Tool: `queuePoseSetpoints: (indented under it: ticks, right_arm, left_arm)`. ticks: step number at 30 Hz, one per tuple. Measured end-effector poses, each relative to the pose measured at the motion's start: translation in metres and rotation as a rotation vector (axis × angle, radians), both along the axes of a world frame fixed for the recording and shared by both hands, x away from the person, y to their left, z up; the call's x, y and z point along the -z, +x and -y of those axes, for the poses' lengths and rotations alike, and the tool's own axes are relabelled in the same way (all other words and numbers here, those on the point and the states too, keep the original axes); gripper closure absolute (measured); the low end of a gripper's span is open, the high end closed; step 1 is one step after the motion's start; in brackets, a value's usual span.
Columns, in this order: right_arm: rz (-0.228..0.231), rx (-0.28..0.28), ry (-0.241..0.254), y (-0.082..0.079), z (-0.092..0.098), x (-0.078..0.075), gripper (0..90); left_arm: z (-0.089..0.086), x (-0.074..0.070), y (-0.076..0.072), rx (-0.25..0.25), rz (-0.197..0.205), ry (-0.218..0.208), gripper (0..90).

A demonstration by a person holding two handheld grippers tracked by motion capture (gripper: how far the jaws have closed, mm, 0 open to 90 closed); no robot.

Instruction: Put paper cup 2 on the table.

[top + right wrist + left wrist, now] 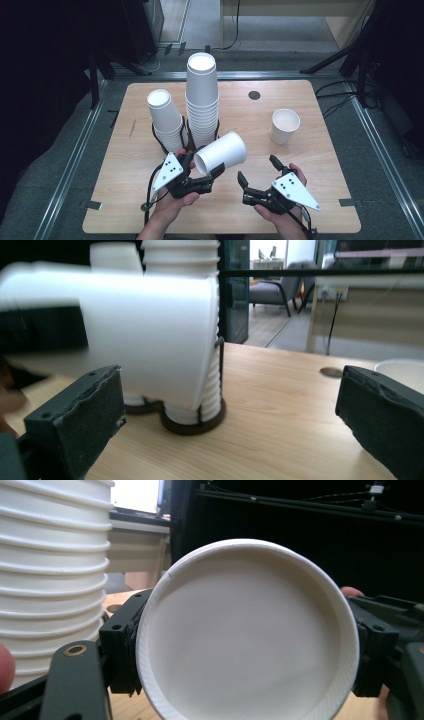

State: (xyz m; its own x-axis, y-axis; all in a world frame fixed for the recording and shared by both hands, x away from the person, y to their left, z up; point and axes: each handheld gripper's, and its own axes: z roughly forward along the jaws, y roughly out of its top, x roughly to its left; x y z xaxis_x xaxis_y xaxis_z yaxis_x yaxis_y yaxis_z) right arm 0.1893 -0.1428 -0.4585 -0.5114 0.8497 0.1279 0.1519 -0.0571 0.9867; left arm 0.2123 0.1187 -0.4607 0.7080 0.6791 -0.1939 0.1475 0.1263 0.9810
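- Held a single white paper cup (221, 152) on its side in the left gripper (206, 176), jaws pinched on the cup's base end, mouth turned toward the right gripper (257, 176); probably freed from a stack and kept clear of both for a handover or for setting down.
- Hung above the near middle of the tabletop (310, 200), just in front of the tall stack (202, 100) and the shorter stack (167, 121), touching neither as far as could be judged.
- Seen from the left gripper view, looked straight at the cup's round flat bottom (247, 635), rolled rim ring intact, a black jaw on each side pressing in.
- Looked plain, white, undented, smooth-walled; blurred in the right gripper view (150, 335).
- Stood with the right gripper's jaws wide apart and empty, angled toward the cup, seemingly ready to take it.
- Stood upright and alone on the right of the tabletop: another cup (285, 126), likely the pattern for where the next one belongs.
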Motion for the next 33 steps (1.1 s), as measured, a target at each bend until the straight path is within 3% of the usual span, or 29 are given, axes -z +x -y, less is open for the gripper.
queuePoseSetpoints:
  ticks: [3, 10, 20, 25, 29, 33]
  right_arm:
    - [-0.058, 0.011, 0.097, -0.003, -0.001, -0.009, 0.0]
    - [-0.22, 0.022, 0.335, -0.002, -0.012, -0.019, 0.0]
    - [-0.456, 0.095, 0.664, 0.01, -0.012, -0.01, 0.5]
    - [-0.585, 0.07, 0.857, 0.015, -0.012, -0.003, 0.5]
    - [-0.672, 0.045, 0.97, 0.017, -0.016, 0.001, 0.5]
    - [-0.725, 0.041, 1.051, 0.018, -0.022, 0.003, 0.4]
  left_arm:
    - [0.0, 0.001, 0.001, -0.007, 0.005, -0.019, 22.8]
    - [0.007, 0.006, 0.0, -0.021, 0.024, -0.018, 22.8]
    - [0.014, 0.01, -0.001, -0.048, 0.043, -0.017, 22.8]
    - [0.016, 0.01, -0.003, -0.053, 0.054, -0.015, 22.9]
    - [0.019, 0.012, -0.004, -0.056, 0.064, -0.008, 22.9]
    - [0.021, 0.012, -0.005, -0.055, 0.071, 0.001, 22.9]
